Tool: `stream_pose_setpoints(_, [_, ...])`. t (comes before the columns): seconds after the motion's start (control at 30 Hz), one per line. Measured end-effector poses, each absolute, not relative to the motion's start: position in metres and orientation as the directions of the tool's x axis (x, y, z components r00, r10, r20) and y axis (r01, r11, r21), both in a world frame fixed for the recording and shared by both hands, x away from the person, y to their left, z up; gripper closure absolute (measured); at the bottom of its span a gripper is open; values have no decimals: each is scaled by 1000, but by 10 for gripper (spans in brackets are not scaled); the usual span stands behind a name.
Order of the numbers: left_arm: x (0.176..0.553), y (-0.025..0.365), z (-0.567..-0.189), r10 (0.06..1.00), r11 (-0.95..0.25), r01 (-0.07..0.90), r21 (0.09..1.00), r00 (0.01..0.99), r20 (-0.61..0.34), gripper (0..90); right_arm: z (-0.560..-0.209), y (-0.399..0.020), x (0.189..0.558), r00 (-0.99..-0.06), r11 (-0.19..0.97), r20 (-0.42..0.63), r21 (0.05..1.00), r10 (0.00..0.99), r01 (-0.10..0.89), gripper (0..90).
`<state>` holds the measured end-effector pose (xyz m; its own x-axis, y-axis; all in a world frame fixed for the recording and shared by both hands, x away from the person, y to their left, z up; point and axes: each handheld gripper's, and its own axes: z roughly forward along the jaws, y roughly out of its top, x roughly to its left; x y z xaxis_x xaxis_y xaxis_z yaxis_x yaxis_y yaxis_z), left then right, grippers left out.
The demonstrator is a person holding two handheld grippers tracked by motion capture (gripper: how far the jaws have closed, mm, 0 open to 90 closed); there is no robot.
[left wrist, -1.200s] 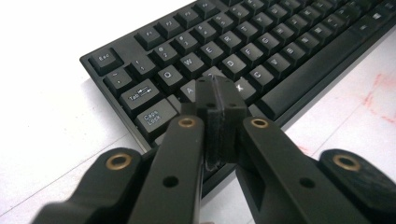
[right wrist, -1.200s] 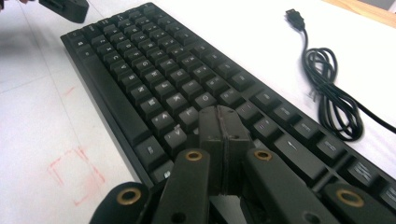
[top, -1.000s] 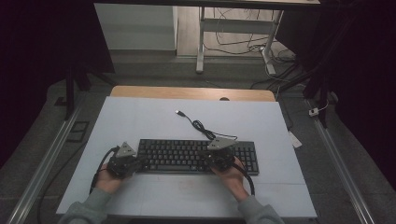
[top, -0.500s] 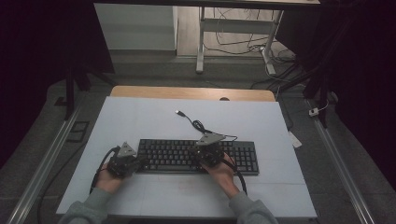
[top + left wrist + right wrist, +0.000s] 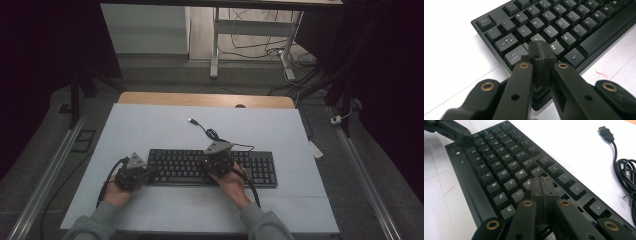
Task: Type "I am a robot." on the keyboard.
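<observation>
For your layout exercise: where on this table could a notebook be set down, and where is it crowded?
Free: the white table left of the USB cable, behind the keyboard; also the front strip. Crowded: the keyboard, with the left hand-held gripper and right hand-held gripper.

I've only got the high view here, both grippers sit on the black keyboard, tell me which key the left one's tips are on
Observer: The left gripper, jaws shut, has its tips over the A key, between Caps Lock and S on the keyboard.
Operator: And the right one?
Observer: The right gripper, also shut, points down near J and U, just right of H.
Operator: Is the cable plugged into anything?
Observer: No, the USB plug lies loose on the white table.
</observation>
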<state>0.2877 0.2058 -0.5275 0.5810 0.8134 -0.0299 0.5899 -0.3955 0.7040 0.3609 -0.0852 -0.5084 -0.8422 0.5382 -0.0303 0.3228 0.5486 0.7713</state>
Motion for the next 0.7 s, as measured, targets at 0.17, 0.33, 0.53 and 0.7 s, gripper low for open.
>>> stream_pose_setpoints(0.17, [288, 205, -528, 812, -397, 589, 704, 583, -30, 889, -513, -82, 364, -840, 552, -22, 764, 541, 335, 896])
stream_pose_setpoints(0.33, [287, 205, -528, 812, -397, 589, 704, 583, -29, 888, -517, -79, 366, -837, 564, -37, 755, 547, 335, 896])
stream_pose_setpoints(0.53, [288, 205, -529, 811, -400, 588, 703, 584, -28, 889, -517, -78, 368, -832, 559, -40, 759, 553, 335, 896])
stream_pose_setpoints(0.7, [288, 204, -530, 810, -407, 591, 697, 586, -24, 889, -516, -75, 368, -835, 563, -44, 758, 548, 330, 896])
